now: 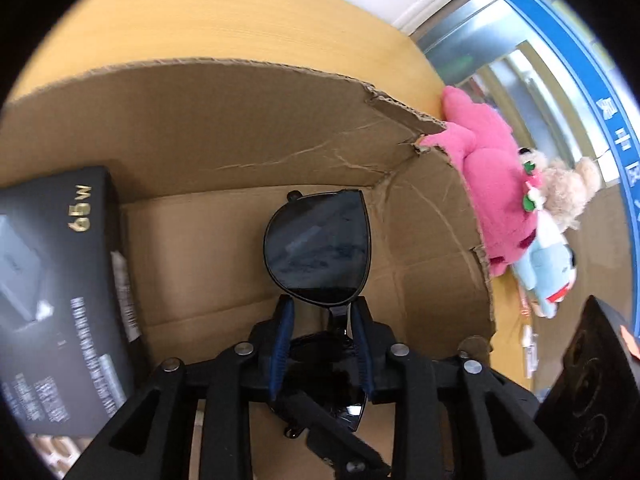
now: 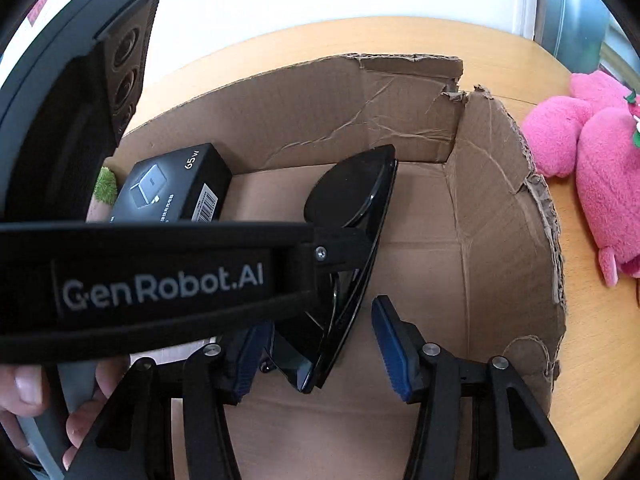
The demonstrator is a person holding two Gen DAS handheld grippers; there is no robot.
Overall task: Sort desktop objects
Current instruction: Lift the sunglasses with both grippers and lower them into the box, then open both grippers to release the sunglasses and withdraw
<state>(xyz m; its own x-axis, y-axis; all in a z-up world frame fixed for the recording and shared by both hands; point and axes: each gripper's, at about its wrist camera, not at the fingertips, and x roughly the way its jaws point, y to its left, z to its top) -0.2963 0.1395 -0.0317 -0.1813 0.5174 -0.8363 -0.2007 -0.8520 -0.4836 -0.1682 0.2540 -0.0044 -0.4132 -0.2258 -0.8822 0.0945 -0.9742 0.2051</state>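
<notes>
Black sunglasses (image 1: 316,244) hang inside an open cardboard box (image 1: 224,120), just above its floor. My left gripper (image 1: 322,312) is shut on them at the bridge, one dark lens ahead of the blue pads and the other behind. In the right wrist view the sunglasses (image 2: 352,188) stand on edge, clamped by the left gripper's finger (image 2: 320,254). My right gripper (image 2: 324,352) is open inside the box (image 2: 500,240). The lower lens sits between its pads, close to the left one and clear of the right one.
A black "65W" carton (image 1: 60,280) (image 2: 176,188) lies in the box's left part, with something green (image 2: 106,186) behind it. A pink plush (image 1: 492,184) (image 2: 600,168), a beige bear (image 1: 568,188) and a light blue toy (image 1: 548,272) lie on the wooden table (image 2: 592,360) right of the box. A hand (image 2: 24,392) grips the left handle.
</notes>
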